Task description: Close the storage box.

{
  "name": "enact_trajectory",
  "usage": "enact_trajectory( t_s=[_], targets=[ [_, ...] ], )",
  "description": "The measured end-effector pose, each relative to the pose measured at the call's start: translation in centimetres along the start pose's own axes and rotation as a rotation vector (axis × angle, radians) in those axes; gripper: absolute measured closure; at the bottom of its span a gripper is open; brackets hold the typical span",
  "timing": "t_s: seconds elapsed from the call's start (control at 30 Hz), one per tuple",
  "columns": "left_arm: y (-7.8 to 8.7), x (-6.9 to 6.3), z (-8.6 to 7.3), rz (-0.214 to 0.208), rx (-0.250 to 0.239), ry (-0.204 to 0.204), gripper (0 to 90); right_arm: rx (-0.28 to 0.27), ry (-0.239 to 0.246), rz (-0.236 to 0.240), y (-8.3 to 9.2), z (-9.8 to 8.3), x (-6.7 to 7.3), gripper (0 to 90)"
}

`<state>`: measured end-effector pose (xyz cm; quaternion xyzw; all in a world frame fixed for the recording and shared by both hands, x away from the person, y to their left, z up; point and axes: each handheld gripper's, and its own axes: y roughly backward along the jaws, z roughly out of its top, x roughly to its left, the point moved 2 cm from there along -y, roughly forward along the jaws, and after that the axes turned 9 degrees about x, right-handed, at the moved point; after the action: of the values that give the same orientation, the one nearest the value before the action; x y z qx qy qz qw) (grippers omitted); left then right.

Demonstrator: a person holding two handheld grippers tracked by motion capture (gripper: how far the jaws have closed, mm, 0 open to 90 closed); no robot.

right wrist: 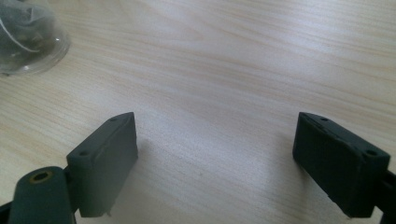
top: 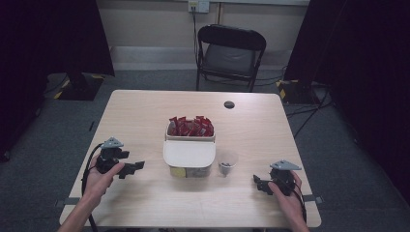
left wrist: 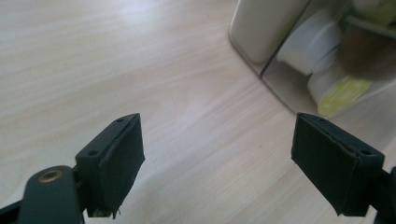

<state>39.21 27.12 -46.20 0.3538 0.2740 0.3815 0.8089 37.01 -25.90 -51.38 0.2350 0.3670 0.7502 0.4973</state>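
Observation:
A clear box [top: 189, 164] with a white lid sits mid-table; its corner with small white cups inside shows in the left gripper view [left wrist: 322, 70]. Behind it stands a tray [top: 190, 137] of red packets [top: 190, 126]. A small clear cup [top: 227, 163] with dark contents stands right of the box, and its edge appears at the top left of the right gripper view [right wrist: 25, 37]. My left gripper [top: 138, 167] rests open on the table left of the box, jaws wide [left wrist: 217, 158]. My right gripper [top: 256, 182] lies open near the front right, nothing between its jaws [right wrist: 215, 163].
The wooden table [top: 145, 116] has a dark round hole [top: 229, 104] near its far edge. A black folding chair [top: 229, 55] stands behind the table. Black stands and cables sit on the floor at both sides.

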Motion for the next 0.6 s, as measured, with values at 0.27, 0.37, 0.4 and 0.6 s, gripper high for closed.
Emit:
enact_trajectory(
  t_s=[0.27,0.37,0.4,0.6],
  targets=[
    [-1.4,0.4,-2.1,0.015,0.055,0.015,16.6,0.0,0.0,0.0,0.0,0.0,0.0,13.5],
    [-2.2,0.4,-3.1,0.041,0.093,0.01,16.8,0.0,0.0,0.0,0.0,0.0,0.0,13.4],
    [-2.4,0.5,-3.4,0.05,0.099,0.008,17.0,0.0,0.0,0.0,0.0,0.0,0.0,13.4],
    [-3.1,0.4,-3.9,0.156,0.048,-0.09,15.2,0.0,0.0,0.0,0.0,0.0,0.0,13.5]
  ],
)
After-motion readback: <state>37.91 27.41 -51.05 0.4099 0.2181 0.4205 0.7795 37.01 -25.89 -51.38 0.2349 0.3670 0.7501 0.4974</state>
